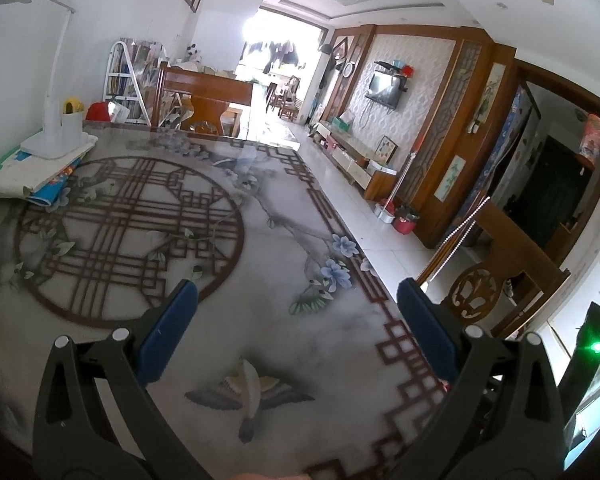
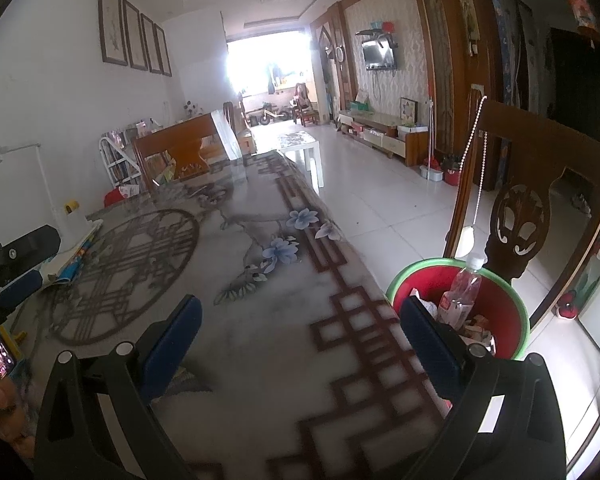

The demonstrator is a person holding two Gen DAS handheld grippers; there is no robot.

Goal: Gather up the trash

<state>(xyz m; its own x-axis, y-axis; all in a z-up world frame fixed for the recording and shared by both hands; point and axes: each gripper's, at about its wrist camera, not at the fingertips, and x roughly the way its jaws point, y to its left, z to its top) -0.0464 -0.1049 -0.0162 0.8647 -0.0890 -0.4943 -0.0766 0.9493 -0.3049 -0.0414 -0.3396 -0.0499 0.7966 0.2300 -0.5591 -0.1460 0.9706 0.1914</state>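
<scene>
Both grippers, left (image 1: 298, 300) and right (image 2: 300, 316), hang wide open and empty over the patterned table (image 2: 260, 360). Right of it, the red bin (image 2: 504, 312) already holds a bottle (image 2: 462, 294) and wrappers; collection looks nearly finished.

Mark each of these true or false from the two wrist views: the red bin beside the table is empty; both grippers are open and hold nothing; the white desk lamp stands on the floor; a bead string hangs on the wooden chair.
1. The red plastic bin with a green rim is empty. False: a clear plastic bottle with a white cap stands in it with crumpled scraps.
2. The left gripper and the right gripper are open and hold nothing. True.
3. The white desk lamp stands on the floor. False: it stands on the patterned glass-topped table, on stacked papers.
4. A white bead string hangs on the carved wooden chair. True.
</scene>
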